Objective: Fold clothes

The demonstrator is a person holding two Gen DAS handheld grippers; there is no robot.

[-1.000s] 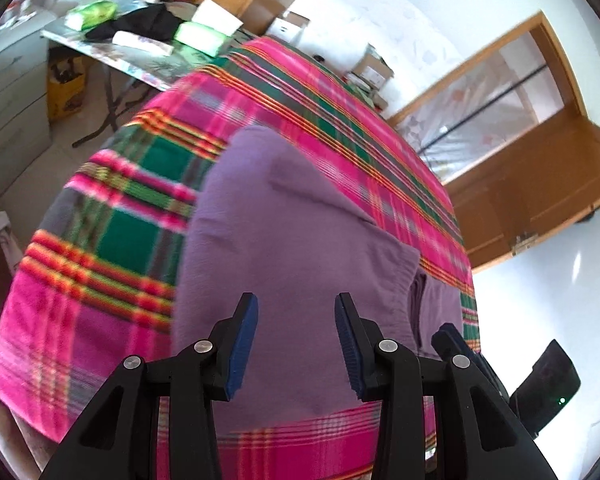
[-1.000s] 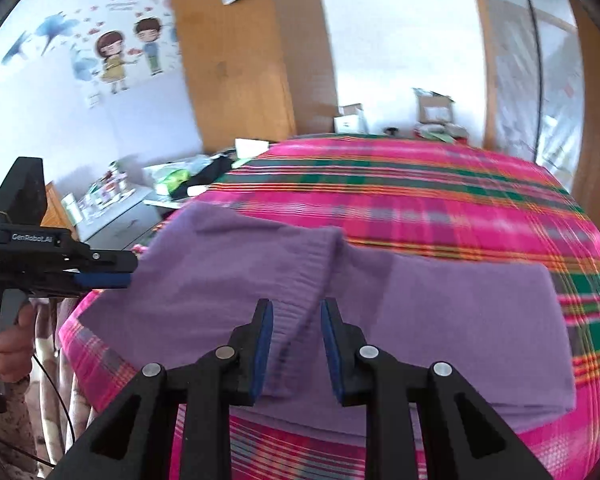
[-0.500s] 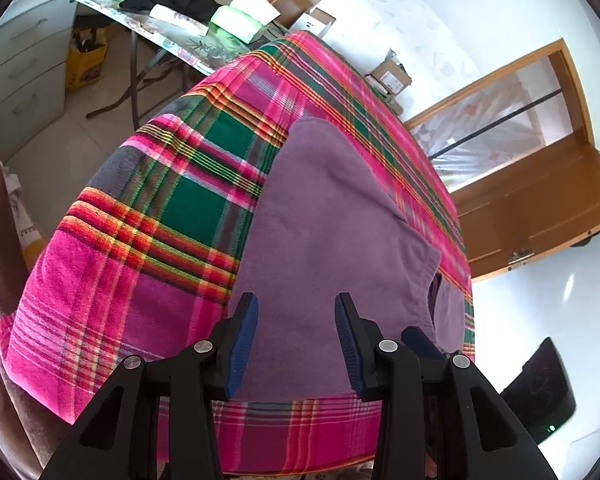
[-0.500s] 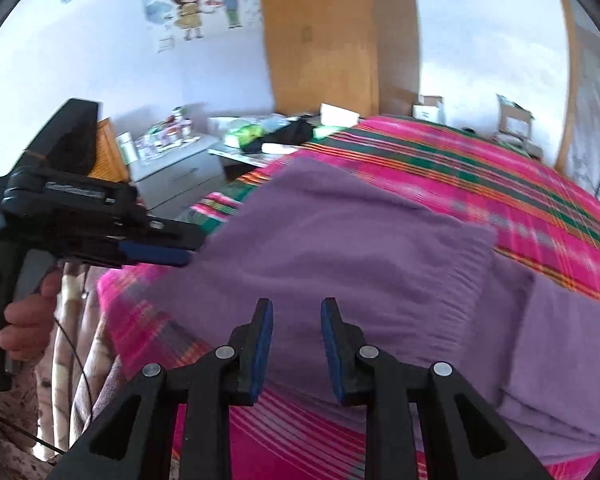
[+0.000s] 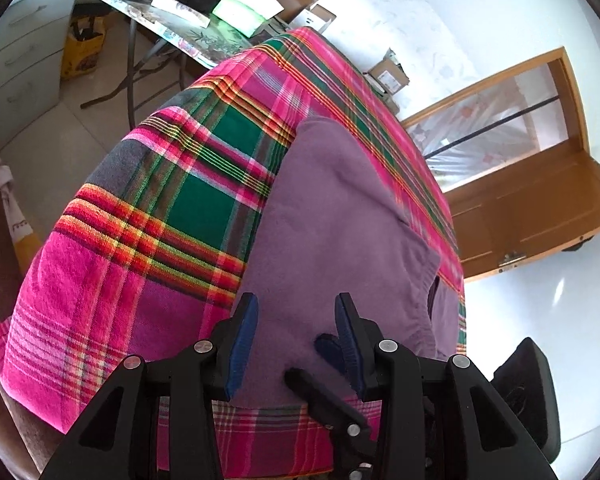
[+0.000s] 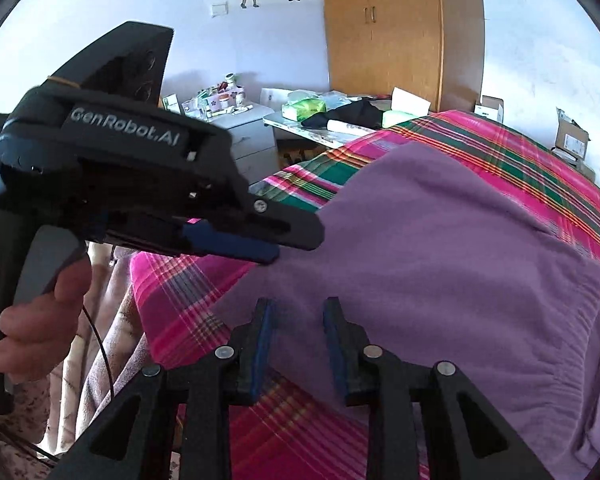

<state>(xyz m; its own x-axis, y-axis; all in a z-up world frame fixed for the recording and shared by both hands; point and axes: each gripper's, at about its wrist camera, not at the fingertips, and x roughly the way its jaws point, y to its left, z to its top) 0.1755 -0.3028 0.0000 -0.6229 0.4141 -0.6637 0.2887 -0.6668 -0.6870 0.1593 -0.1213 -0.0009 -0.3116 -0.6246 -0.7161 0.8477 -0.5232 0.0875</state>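
A purple knit garment (image 5: 332, 232) lies partly folded on a pink and green plaid blanket (image 5: 172, 208); it also shows in the right wrist view (image 6: 440, 248). My left gripper (image 5: 296, 340) is open over the garment's near edge, nothing between its pads. It shows from the side in the right wrist view (image 6: 260, 240), its tips at the garment's left corner. My right gripper (image 6: 298, 344) is open over the garment's near edge and holds nothing. Its fingertips (image 5: 328, 348) show in the left wrist view, close beside my left gripper.
A side table (image 5: 188, 36) with green packets and a black cloth stands beyond the blanket's far corner. Grey drawers (image 6: 256, 148) and a wooden wardrobe (image 6: 400, 28) stand behind. Cardboard boxes (image 5: 388, 72) sit by the wall. The blanket's edge drops off at the front.
Both grippers have drawn back toward the garment's near left corner and come close together. The right gripper has swung left, so the left gripper fills more of its view. Both stay open.
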